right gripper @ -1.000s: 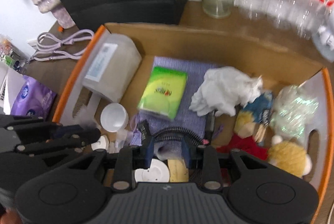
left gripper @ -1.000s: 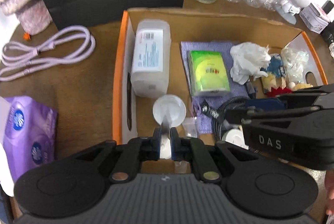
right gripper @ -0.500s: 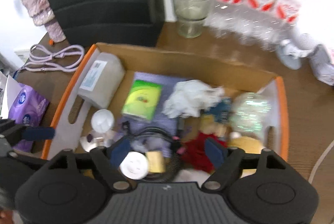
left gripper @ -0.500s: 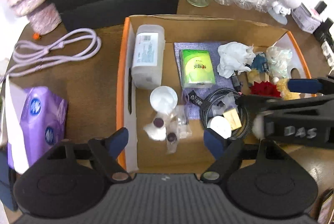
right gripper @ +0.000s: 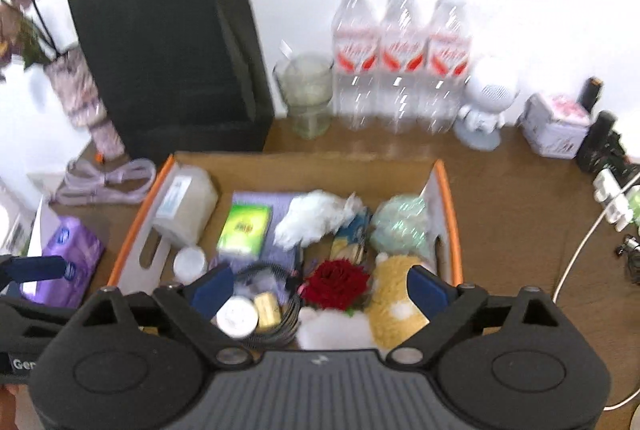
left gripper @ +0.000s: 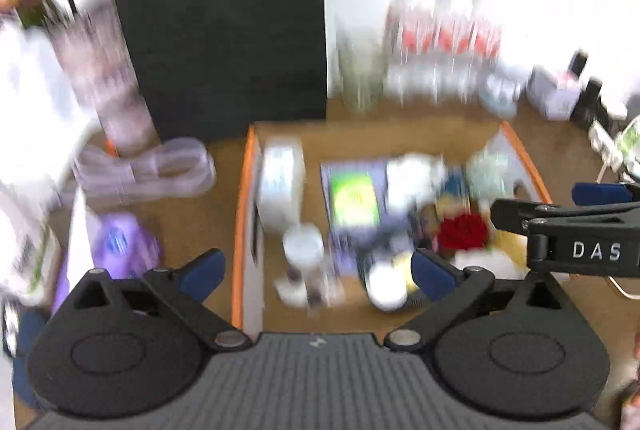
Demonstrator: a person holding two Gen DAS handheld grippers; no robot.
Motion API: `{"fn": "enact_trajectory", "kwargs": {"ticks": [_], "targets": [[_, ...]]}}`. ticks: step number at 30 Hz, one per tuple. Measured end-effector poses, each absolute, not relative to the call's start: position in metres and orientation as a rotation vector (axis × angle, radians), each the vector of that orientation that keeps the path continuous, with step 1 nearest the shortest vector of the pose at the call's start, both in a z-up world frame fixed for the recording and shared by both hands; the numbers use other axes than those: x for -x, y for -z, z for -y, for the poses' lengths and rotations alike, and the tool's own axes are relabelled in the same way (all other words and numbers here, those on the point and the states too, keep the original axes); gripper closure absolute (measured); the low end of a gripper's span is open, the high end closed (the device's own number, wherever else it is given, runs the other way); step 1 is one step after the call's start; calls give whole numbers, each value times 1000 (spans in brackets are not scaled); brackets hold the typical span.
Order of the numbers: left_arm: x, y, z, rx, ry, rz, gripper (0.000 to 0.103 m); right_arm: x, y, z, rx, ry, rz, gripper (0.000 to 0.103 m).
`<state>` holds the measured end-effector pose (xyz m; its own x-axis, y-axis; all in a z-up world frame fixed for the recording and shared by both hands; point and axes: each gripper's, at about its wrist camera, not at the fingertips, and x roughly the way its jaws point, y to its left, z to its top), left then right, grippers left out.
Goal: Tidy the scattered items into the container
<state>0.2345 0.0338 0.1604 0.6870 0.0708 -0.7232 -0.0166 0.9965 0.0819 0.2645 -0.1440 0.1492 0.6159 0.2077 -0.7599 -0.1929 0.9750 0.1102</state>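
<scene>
An orange-edged cardboard box (right gripper: pixel 449 197) sits on the brown table and holds many items: a white plastic bottle (right gripper: pixel 186 203), a green packet (right gripper: pixel 245 228), crumpled white tissue (right gripper: pixel 316 218), a red rose (right gripper: pixel 338 280), a yellow plush (right gripper: pixel 394 294), a coiled black cable (right gripper: pixel 286 314) and a round white lid (right gripper: pixel 237 317). My right gripper (right gripper: pixel 320 288) is open and empty, raised above the box's near edge. My left gripper (left gripper: pixel 318 270) is open and empty above the box (left gripper: pixel 245 222); its view is blurred. The right gripper's side (left gripper: pixel 576 230) shows there.
A purple tissue pack (right gripper: pixel 66 270) and a lilac cable (right gripper: pixel 106 181) lie on the table left of the box. Behind it stand a black paper bag (right gripper: pixel 172 69), a glass (right gripper: pixel 306 93), three water bottles (right gripper: pixel 400 61) and a white figurine (right gripper: pixel 486 105). A power strip (right gripper: pixel 616 201) lies at the right.
Both grippers opened, dropping small items into the box, then rose and pulled back, so more of the table and wall shows. The left view is motion-blurred.
</scene>
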Motion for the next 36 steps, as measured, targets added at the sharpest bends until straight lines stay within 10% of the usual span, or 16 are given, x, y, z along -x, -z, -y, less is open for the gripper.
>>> {"fn": "enact_trajectory", "kwargs": {"ticks": [16, 36], "targets": [[-106, -88, -30, 33, -116, -435, 0, -152, -81, 161, 79, -268, -517, 8], [-4, -7, -30, 69, -101, -725, 0, -33, 3, 175, 72, -301, -725, 3]]}}
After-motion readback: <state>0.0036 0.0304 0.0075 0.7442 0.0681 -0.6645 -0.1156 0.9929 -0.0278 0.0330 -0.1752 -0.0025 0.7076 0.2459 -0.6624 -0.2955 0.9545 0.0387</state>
